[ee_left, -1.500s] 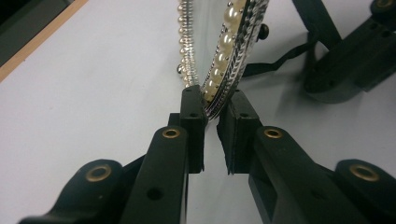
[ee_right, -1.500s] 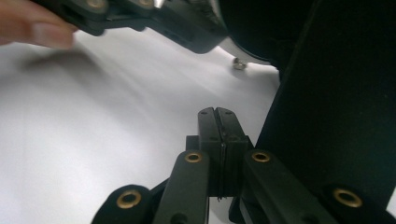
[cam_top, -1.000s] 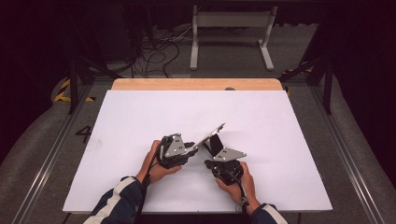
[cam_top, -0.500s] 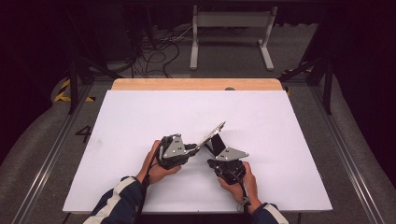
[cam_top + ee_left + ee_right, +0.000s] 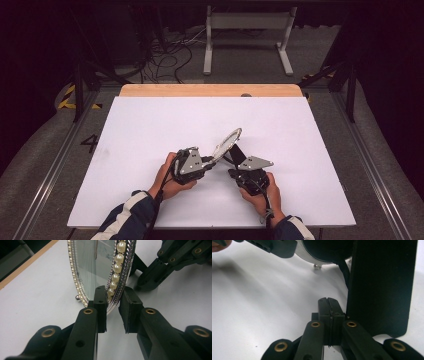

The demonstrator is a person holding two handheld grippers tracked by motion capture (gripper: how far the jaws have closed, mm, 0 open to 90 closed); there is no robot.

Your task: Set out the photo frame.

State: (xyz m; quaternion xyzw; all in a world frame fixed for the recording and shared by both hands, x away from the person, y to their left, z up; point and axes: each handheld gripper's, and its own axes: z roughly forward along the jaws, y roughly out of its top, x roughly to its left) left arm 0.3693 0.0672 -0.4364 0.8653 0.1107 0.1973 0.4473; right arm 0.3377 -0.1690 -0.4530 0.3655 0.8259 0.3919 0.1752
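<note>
Dark room, white table [image 5: 150,130]; left tongs [image 5: 113,306] have just been closing on the frame [image 5: 120,270], right tongs [image 5: 329,312] closed empty.

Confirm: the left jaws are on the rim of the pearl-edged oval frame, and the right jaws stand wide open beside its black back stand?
Not quite. The right gripper has its jaws shut tight, pads pressed together, as the right gripper view shows. The left gripper does straddle the frame's rim, beside the stand.

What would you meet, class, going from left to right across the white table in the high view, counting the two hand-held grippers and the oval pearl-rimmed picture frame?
Left gripper → oval frame → right gripper. The frame's black back stand overlaps the right gripper, so it is left out.
</note>
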